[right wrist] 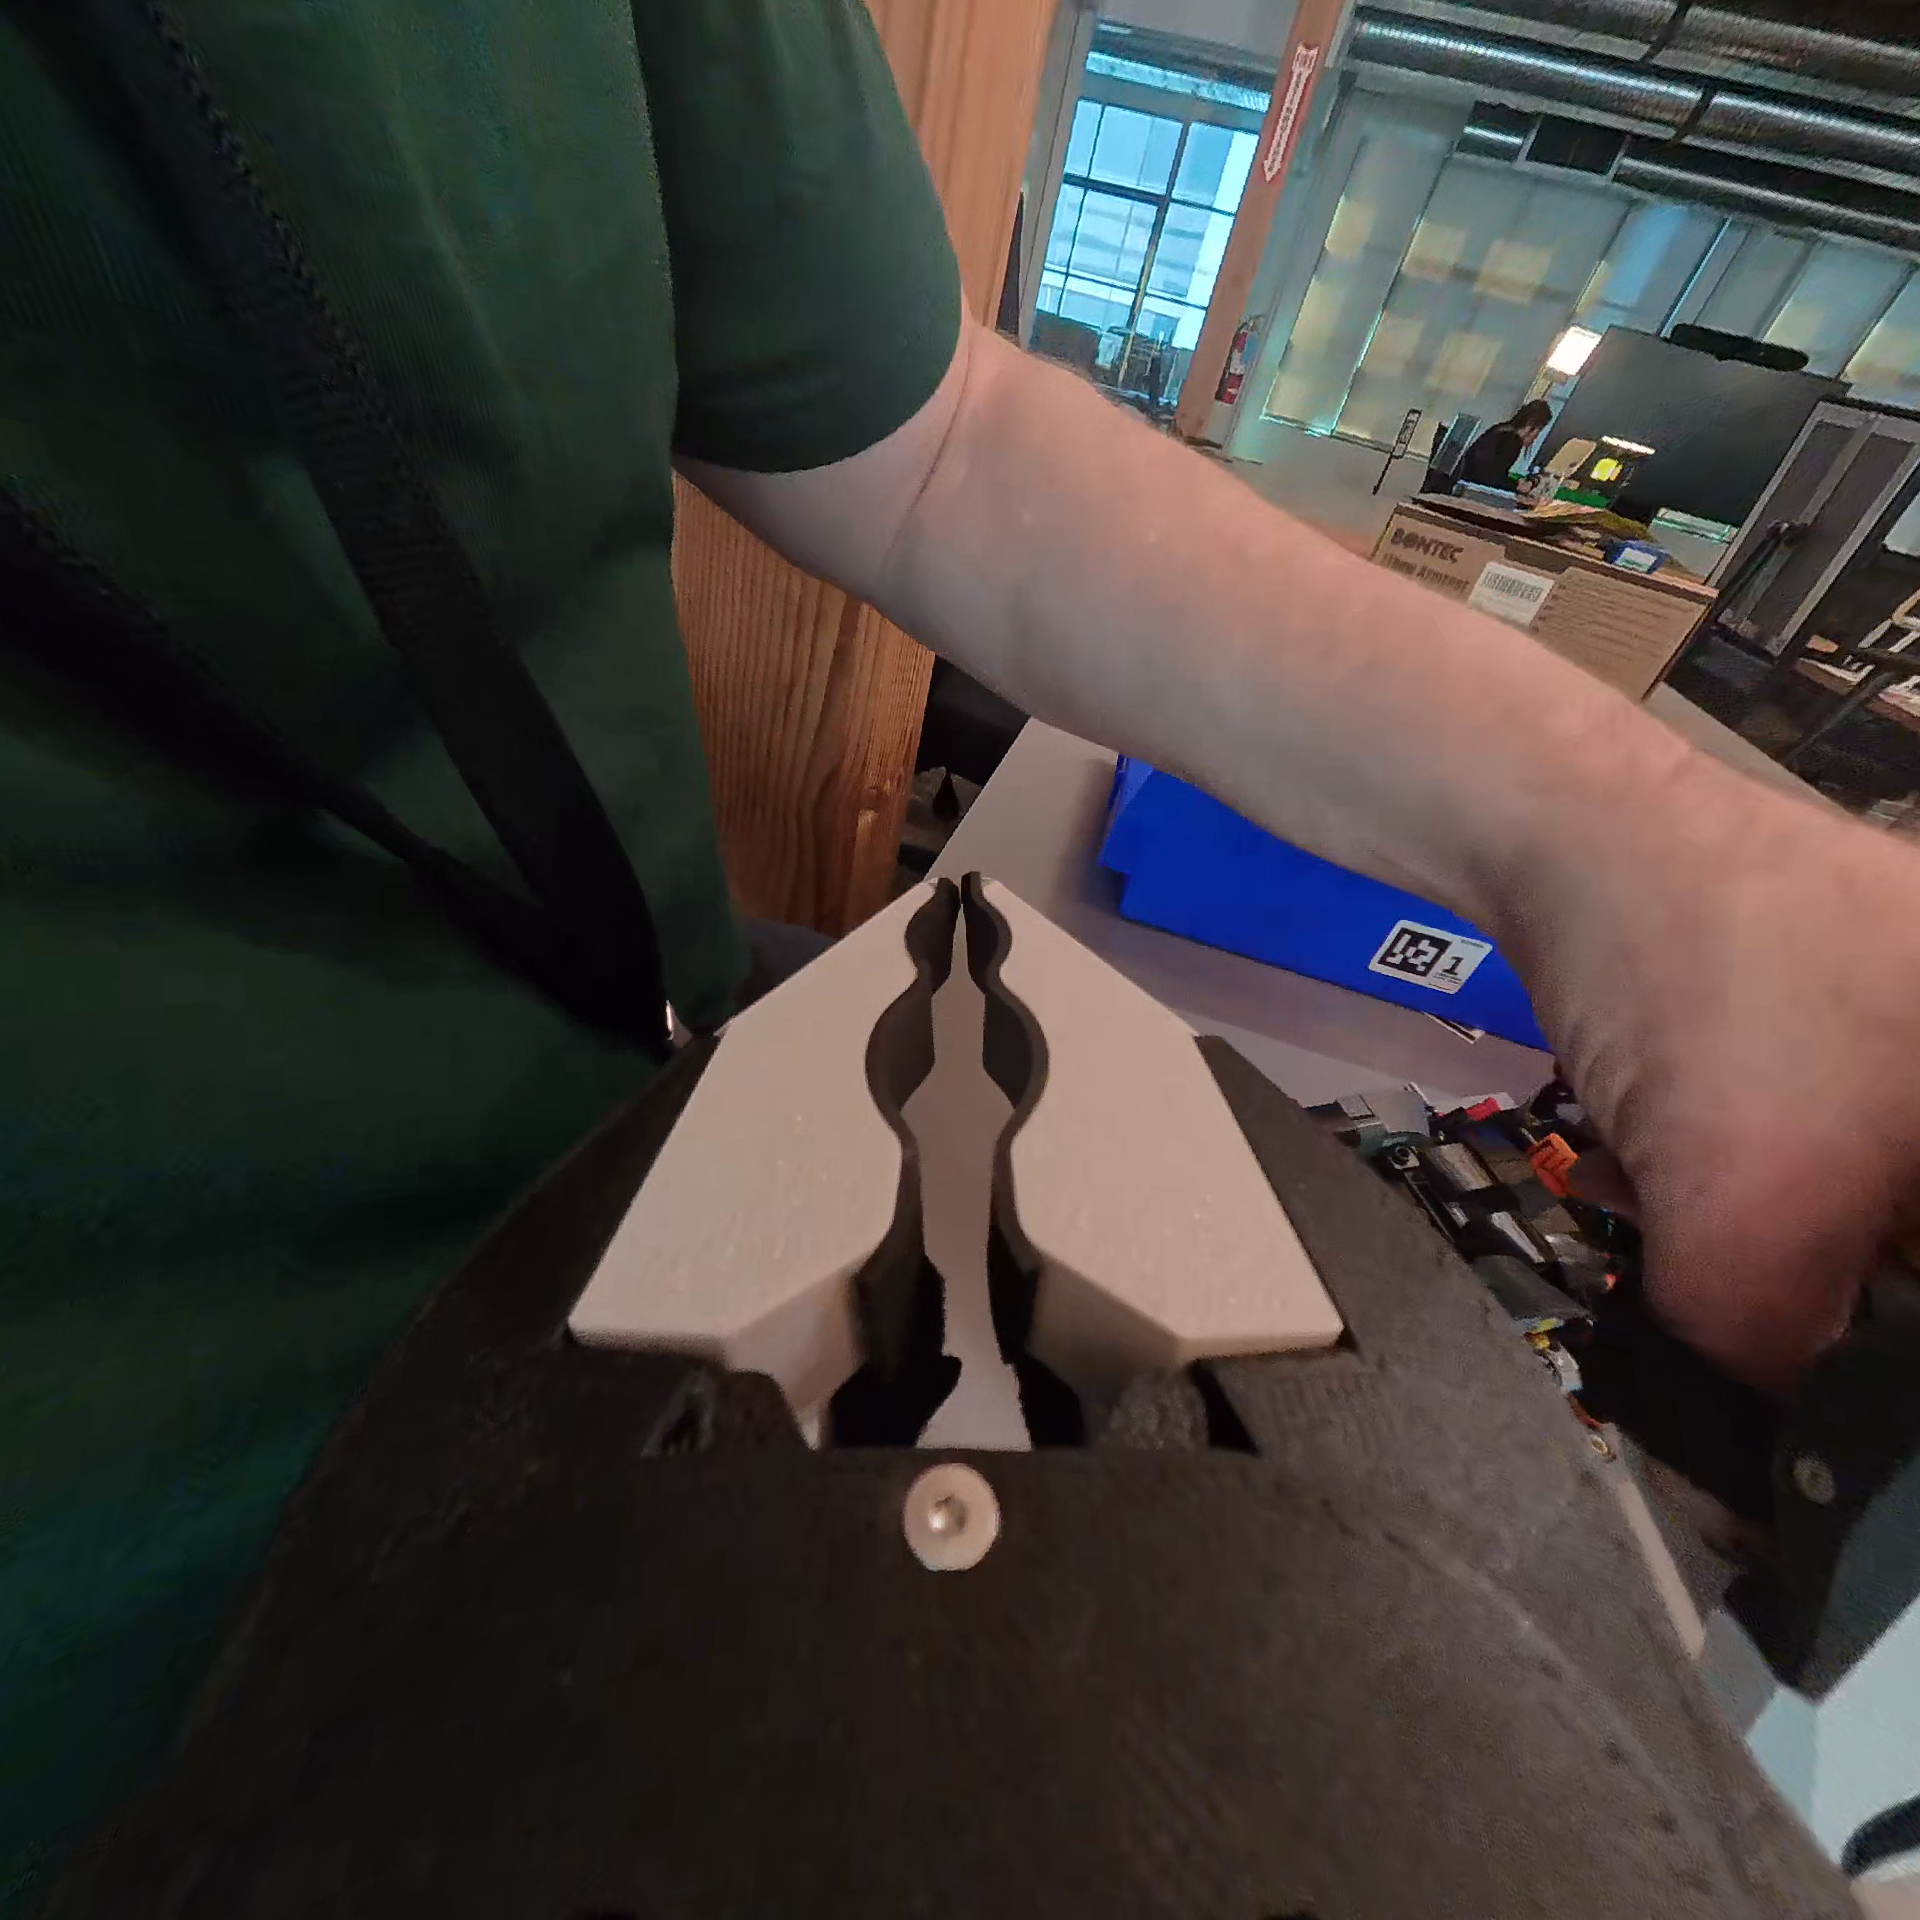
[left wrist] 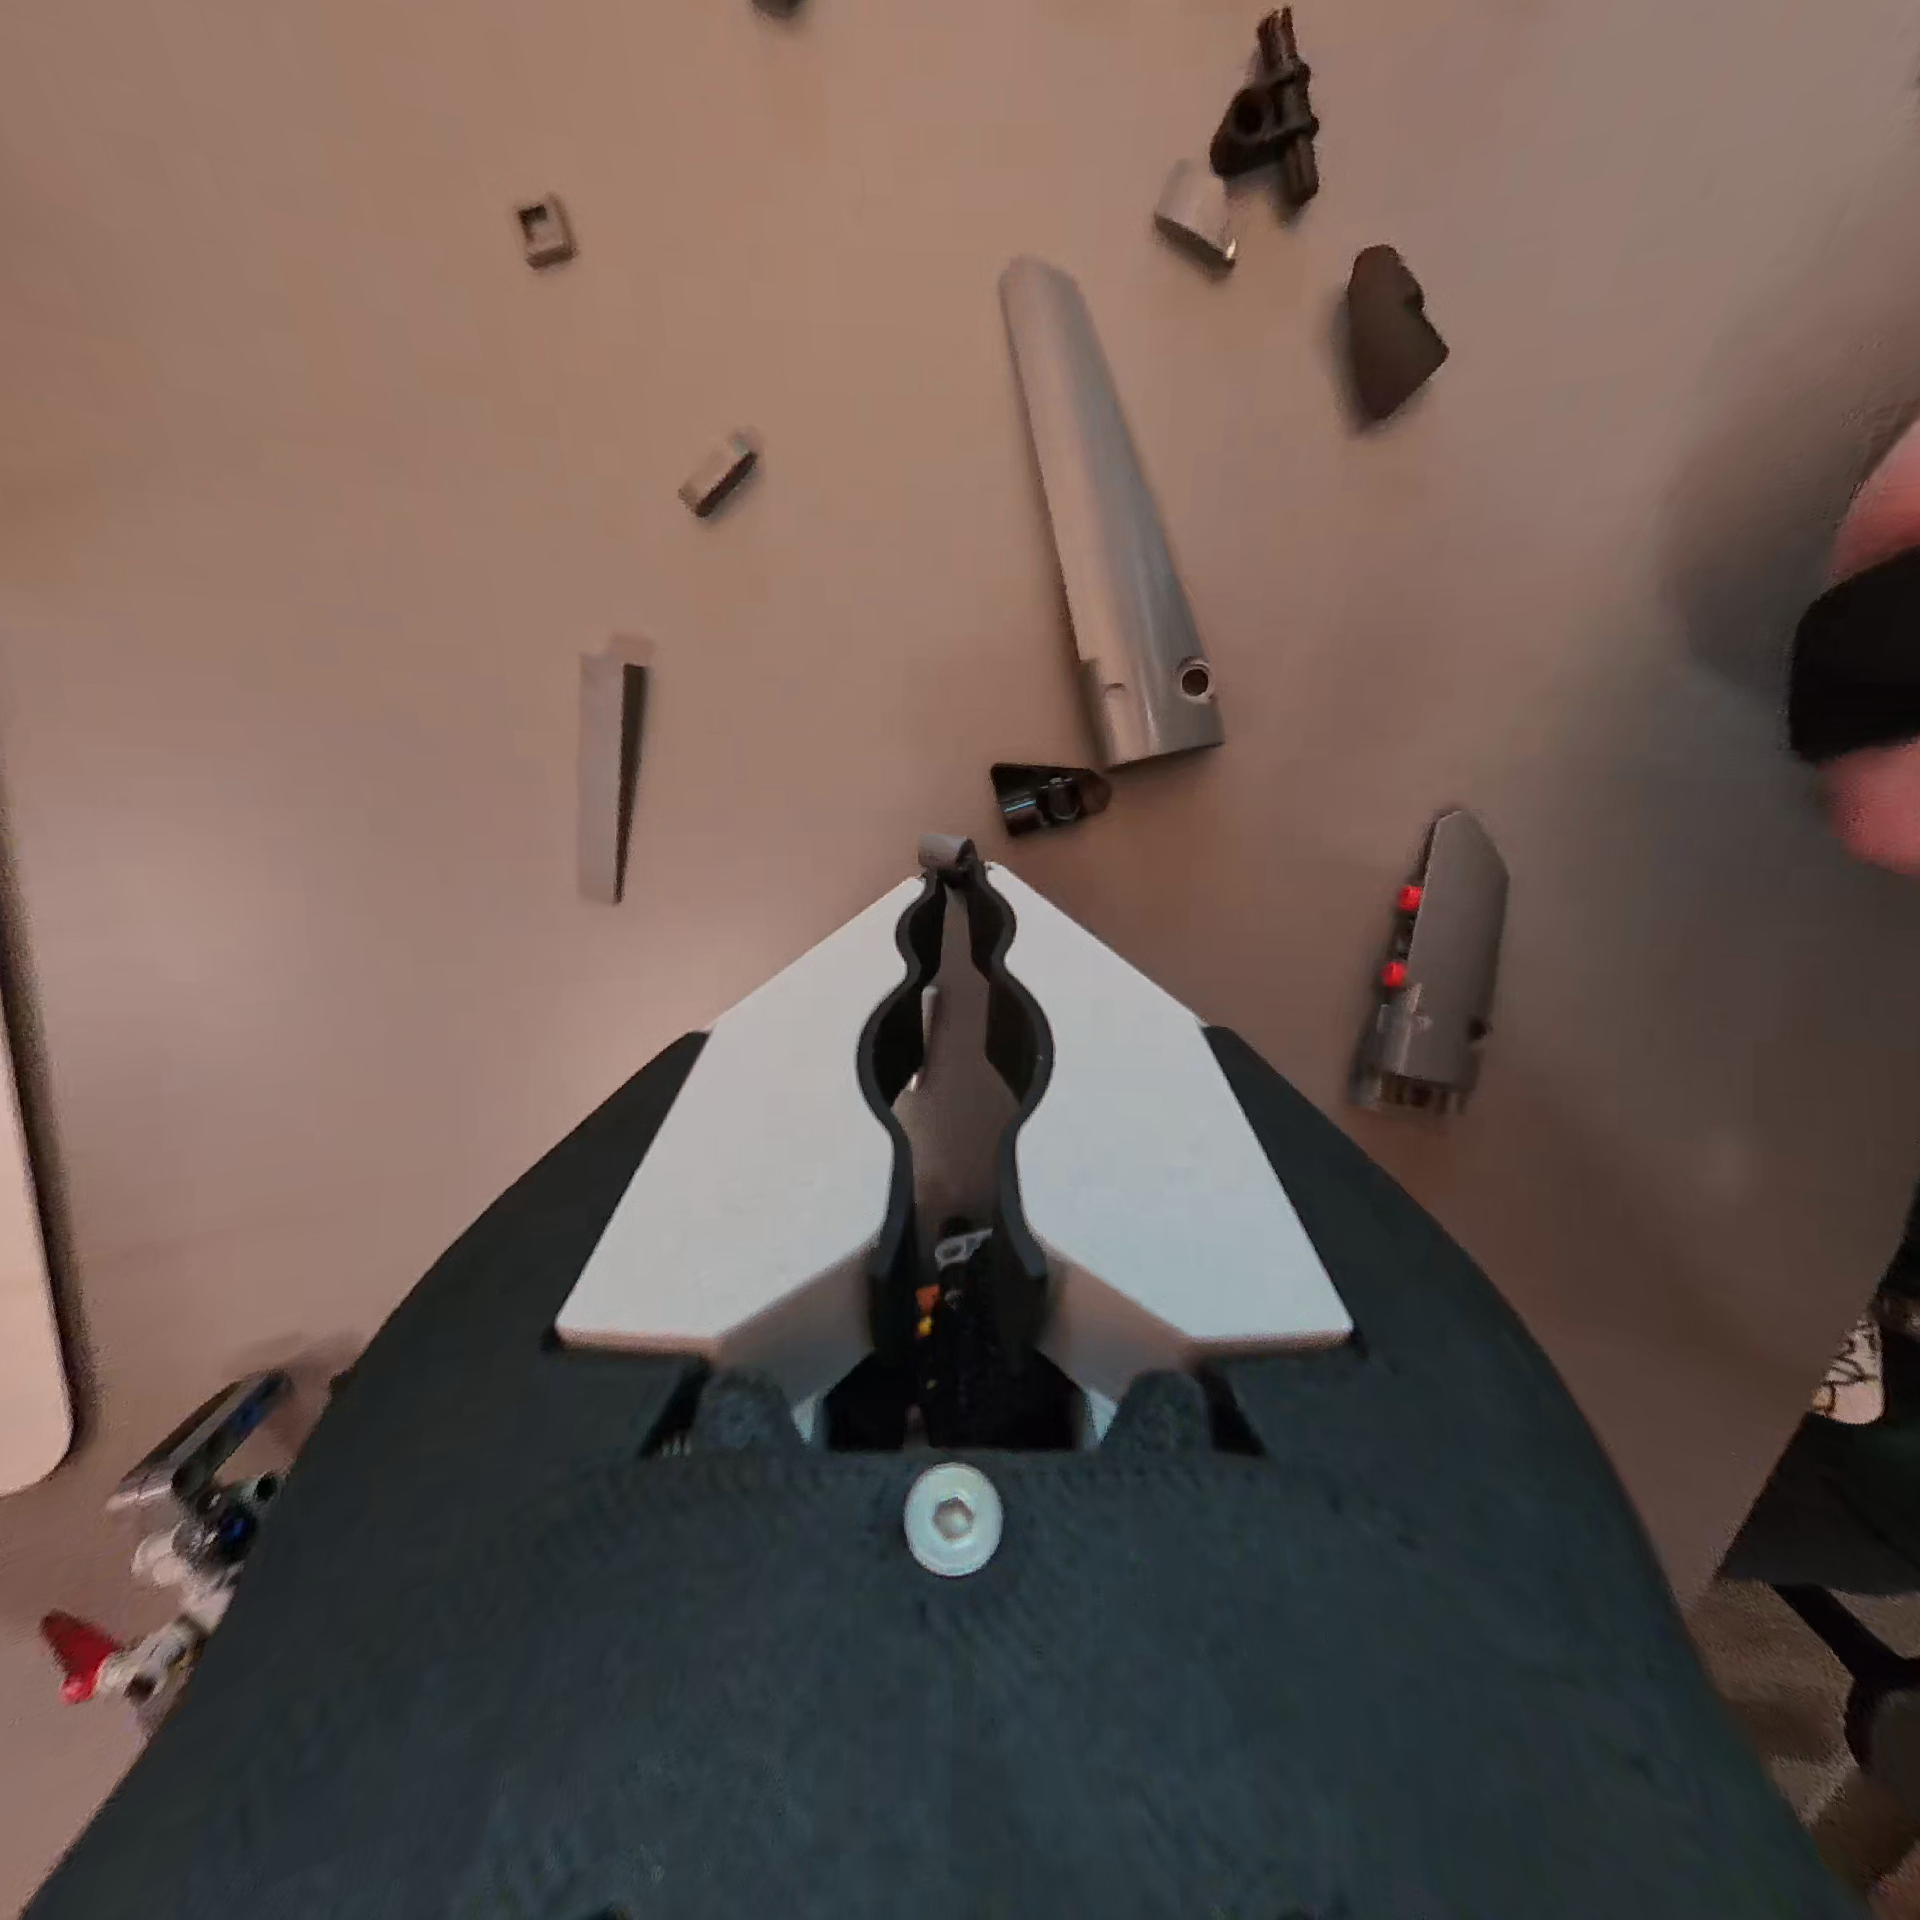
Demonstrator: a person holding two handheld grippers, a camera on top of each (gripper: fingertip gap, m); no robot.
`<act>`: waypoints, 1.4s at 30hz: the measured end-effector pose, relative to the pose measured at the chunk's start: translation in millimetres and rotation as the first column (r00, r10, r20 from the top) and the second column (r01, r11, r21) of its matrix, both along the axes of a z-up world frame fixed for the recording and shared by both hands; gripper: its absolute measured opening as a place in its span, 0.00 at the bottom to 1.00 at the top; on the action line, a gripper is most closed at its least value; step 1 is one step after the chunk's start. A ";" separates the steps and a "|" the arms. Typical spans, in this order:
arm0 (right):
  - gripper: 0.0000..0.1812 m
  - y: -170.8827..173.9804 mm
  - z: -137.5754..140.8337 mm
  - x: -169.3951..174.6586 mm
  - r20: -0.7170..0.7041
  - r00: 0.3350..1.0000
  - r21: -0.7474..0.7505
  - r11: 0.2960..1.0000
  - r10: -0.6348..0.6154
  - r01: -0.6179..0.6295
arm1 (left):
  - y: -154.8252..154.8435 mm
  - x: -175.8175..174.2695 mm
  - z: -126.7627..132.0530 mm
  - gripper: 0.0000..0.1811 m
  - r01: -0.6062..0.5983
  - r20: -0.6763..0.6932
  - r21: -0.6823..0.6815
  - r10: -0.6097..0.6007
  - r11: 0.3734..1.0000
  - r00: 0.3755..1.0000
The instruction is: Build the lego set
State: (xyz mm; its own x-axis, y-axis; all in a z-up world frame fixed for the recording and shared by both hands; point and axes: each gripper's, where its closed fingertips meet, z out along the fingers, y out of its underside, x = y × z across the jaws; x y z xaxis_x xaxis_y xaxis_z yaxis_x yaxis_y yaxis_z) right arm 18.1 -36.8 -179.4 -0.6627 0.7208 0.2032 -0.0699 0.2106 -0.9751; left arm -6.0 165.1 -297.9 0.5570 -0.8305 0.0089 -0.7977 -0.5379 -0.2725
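My left gripper is shut on a small grey lego piece pinched at its tips, above the beige table. Loose parts lie ahead of it: a long grey curved panel, a grey wedge, a small black connector, and a grey panel with red pins. A partly built model with red and blue bits lies at the lower left, half hidden by the gripper body. My right gripper is shut and empty, raised and pointing at a person's green shirt.
Farther off lie a black connector assembly, a dark brown piece and small grey pieces. A hand blurs at the right edge. The right wrist view shows a bare forearm and a blue bin. Across from one pair of fingers to the other is roughly 25 cm. My left gripper's tips are some 20 cm from the partly built model.
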 end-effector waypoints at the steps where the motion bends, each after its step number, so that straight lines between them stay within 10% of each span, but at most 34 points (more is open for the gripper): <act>1: 0.00 -0.7 -0.6 0.1 0.001 1.000 0.005 1.000 0.001 -0.001 | -1.3 1.8 -3.9 0.02 0.007 0.011 -0.016 -0.007 1.000 1.000; 12: 0.00 3.4 8.1 3.8 -0.024 1.000 -0.038 0.999 0.003 -0.003 | -13.7 -41.0 54.0 0.14 -0.126 0.047 0.141 0.121 0.982 0.992; 21: 0.00 8.2 6.3 -0.4 -0.009 1.000 -0.056 0.998 -0.016 0.016 | -111.7 -241.0 169.7 0.11 -0.452 -0.146 0.327 0.517 0.830 0.843; 27: 0.01 14.8 1.0 -5.6 0.018 0.999 -0.065 0.997 -0.040 0.041 | -197.2 -334.6 138.9 0.10 -0.584 -0.365 0.207 0.616 0.785 0.699; 42: 0.02 38.7 14.5 -4.5 0.005 1.000 -0.270 0.963 -0.013 0.014 | -262.2 -331.9 74.0 0.13 -0.563 -0.362 -0.052 0.510 0.825 0.780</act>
